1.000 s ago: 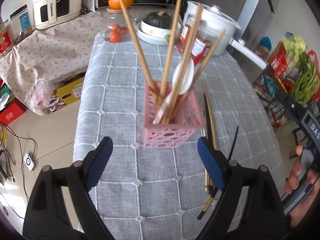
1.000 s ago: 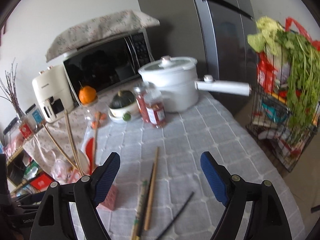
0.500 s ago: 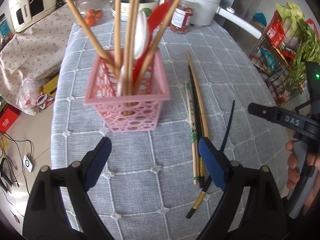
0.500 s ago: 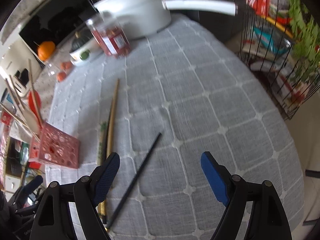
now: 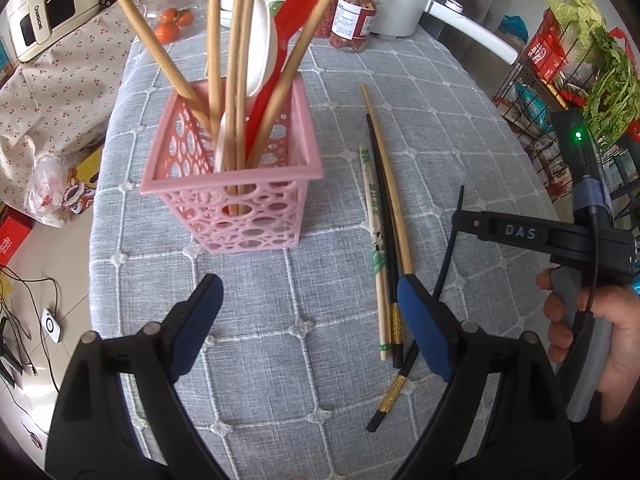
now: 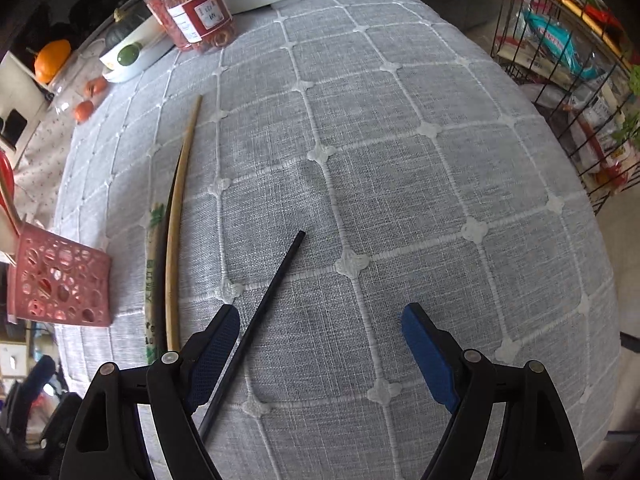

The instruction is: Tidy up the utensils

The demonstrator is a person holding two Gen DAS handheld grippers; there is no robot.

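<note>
Both grippers point down at the grey quilted tablecloth, jaws spread wide and empty — the left gripper below the pink utensil basket holding chopsticks and spoons, the right gripper over a loose black chopstick just beside its left finger — three more chopsticks lie between basket and that one

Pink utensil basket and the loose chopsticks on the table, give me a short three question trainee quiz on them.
1. True or false: the pink basket lies tipped on its side.
2. Which lies apart from the other loose chopsticks? A) black chopstick B) bamboo chopstick
3. Fill in: the right gripper is ____, holding nothing.

Key: 1 false; 2 A; 3 open
</note>
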